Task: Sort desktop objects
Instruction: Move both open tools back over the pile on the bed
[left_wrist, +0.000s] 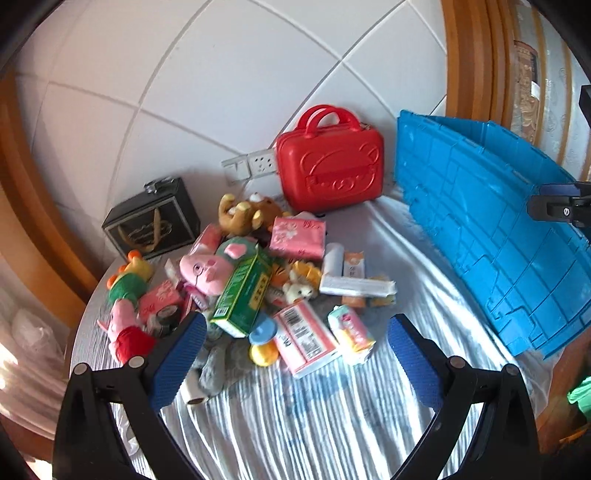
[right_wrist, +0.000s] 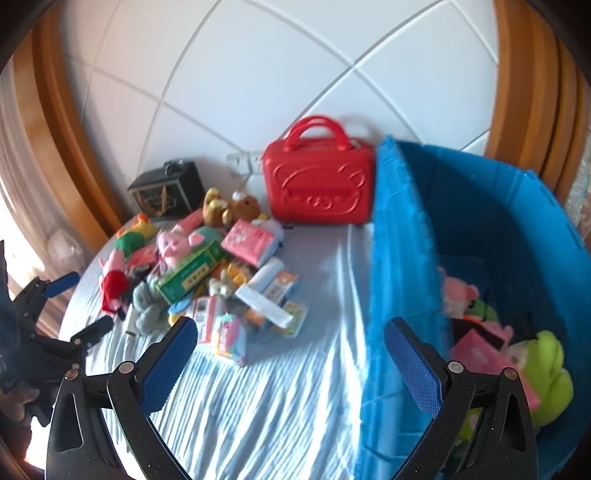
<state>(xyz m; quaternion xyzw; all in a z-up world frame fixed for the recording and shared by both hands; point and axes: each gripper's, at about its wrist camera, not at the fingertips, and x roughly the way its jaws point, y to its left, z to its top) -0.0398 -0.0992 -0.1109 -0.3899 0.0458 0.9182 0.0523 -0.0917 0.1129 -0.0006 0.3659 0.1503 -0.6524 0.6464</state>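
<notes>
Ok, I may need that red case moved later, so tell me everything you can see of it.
The red case looks like glossy hard plastic, a small rounded suitcase with two arched handles on top and an embossed cartoon face on its front. It stands upright and shut at the back of the table, before the white wall, close beside the blue crate. Neither gripper touches it.

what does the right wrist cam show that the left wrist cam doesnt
Only the right wrist view looks into the blue bin: a green frog plush, a pink plush and a pink pack lie inside. It also catches the left gripper at the left edge, jaws open.

Only the left wrist view shows the bin's outer wall alone, plus the yellow and blue toy at the pile's near edge.

Both show the red case, black box, green carton, pink pig plush and striped cloth.
</notes>
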